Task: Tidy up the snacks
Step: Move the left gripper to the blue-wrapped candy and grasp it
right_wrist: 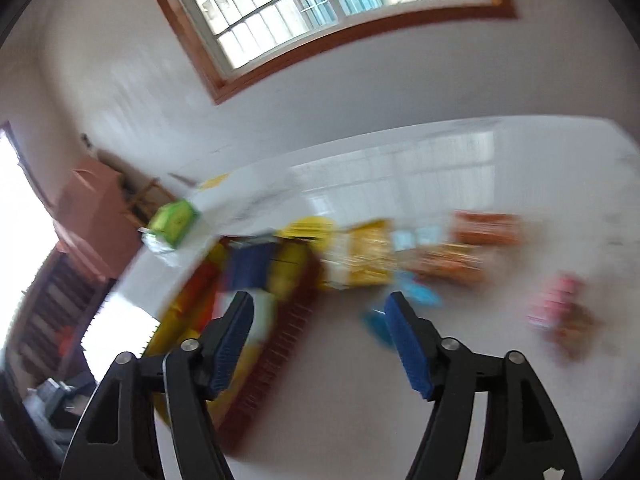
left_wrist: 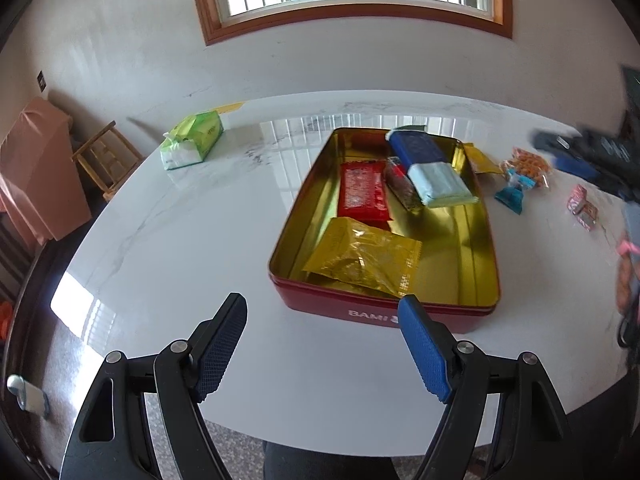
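Note:
A red tin (left_wrist: 360,312) with a gold inside stands on the white table. In it lie a gold packet (left_wrist: 360,258), a red packet (left_wrist: 362,194), a dark blue packet (left_wrist: 418,146) and a pale blue packet (left_wrist: 440,186). My left gripper (left_wrist: 322,312) is open and empty, just in front of the tin. My right gripper (right_wrist: 320,310) is open and empty; its view is blurred, with the tin (right_wrist: 280,344) at left. Loose snacks lie right of the tin: an orange bag (left_wrist: 528,168), a teal packet (left_wrist: 510,196), pink packets (left_wrist: 582,208).
A green tissue pack (left_wrist: 192,140) lies at the table's far left. A wooden stool (left_wrist: 106,158) and a pink-covered object (left_wrist: 36,176) stand beyond the left edge. The right gripper's dark body (left_wrist: 592,152) shows blurred at far right.

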Demonstrator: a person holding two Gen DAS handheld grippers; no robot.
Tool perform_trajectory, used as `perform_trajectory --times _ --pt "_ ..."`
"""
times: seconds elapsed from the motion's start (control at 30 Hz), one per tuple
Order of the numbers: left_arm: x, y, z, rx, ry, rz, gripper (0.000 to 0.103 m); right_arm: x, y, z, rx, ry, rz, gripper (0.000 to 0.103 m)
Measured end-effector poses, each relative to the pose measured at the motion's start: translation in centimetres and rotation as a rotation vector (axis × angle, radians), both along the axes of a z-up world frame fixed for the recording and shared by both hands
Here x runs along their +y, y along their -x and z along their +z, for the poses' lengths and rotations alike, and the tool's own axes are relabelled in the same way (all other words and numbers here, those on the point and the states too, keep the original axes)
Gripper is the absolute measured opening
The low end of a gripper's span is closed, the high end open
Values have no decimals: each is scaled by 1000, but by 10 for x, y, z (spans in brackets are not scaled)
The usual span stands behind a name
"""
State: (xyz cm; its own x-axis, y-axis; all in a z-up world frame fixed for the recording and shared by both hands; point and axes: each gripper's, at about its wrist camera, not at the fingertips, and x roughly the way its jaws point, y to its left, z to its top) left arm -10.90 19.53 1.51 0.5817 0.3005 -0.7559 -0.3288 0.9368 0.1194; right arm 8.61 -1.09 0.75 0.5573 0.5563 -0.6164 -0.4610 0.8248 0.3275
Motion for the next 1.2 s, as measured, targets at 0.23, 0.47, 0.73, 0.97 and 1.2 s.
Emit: perform_trajectory --times 0.23,0.47,0.73,0.97,1.2 --pt "-29 -2 -1 28 11 -71 78 -119 16 -27 -25 163 -216 75" --pt "-68 -20 -3 90 170 -244 78 -218 6 -48 20 205 -415 75" --pt "-114 -61 8 46 214 -395 78 -271 1 -63 62 102 -492 76" --pt "-133 -152 -8 81 294 -431 78 -267 1 -64 47 78 -433 81" --pt "-148 -226 -41 168 190 -446 75 -268 -1 -65 72 25 -383 85"
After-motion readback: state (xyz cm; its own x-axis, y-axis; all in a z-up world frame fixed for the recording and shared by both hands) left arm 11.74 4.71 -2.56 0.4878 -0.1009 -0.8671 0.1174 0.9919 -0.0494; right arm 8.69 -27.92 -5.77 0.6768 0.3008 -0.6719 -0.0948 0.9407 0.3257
